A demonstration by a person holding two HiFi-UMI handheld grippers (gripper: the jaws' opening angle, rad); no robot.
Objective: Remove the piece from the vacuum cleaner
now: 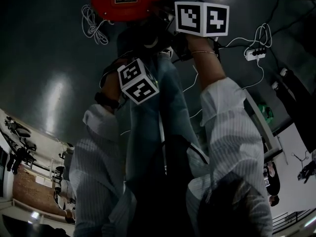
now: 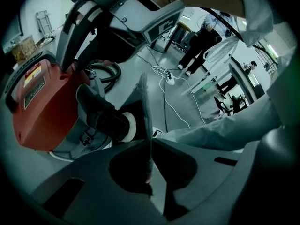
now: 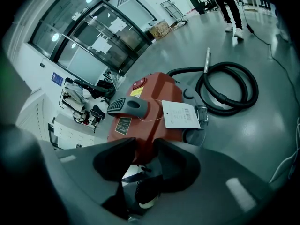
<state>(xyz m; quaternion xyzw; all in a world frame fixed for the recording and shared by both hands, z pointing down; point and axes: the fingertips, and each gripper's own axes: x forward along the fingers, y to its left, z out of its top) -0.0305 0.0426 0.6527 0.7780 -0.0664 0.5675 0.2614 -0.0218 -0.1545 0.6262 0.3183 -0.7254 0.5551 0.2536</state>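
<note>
The red vacuum cleaner (image 1: 127, 1) stands on the grey floor just ahead of the person's feet. In the right gripper view its grey handle (image 3: 126, 106) and a white tag (image 3: 180, 114) lie on top, and the black hose (image 3: 229, 90) is coiled behind it. My right gripper (image 3: 144, 146) hovers close over the near edge of the vacuum cleaner (image 3: 145, 111). Its jaws stand apart, and only the red body shows through the gap. My left gripper (image 2: 144, 93) is shut with nothing between its fingers. It hangs to the right of the vacuum cleaner (image 2: 42, 107), above a dark shoe (image 2: 105, 118).
A white power strip (image 1: 255, 53) and its cables trail across the floor at the right. A coiled white cord (image 1: 94, 26) lies left of the vacuum. People (image 2: 199, 41) stand further off by tables. Shelves with gear (image 3: 79, 102) line the glass wall.
</note>
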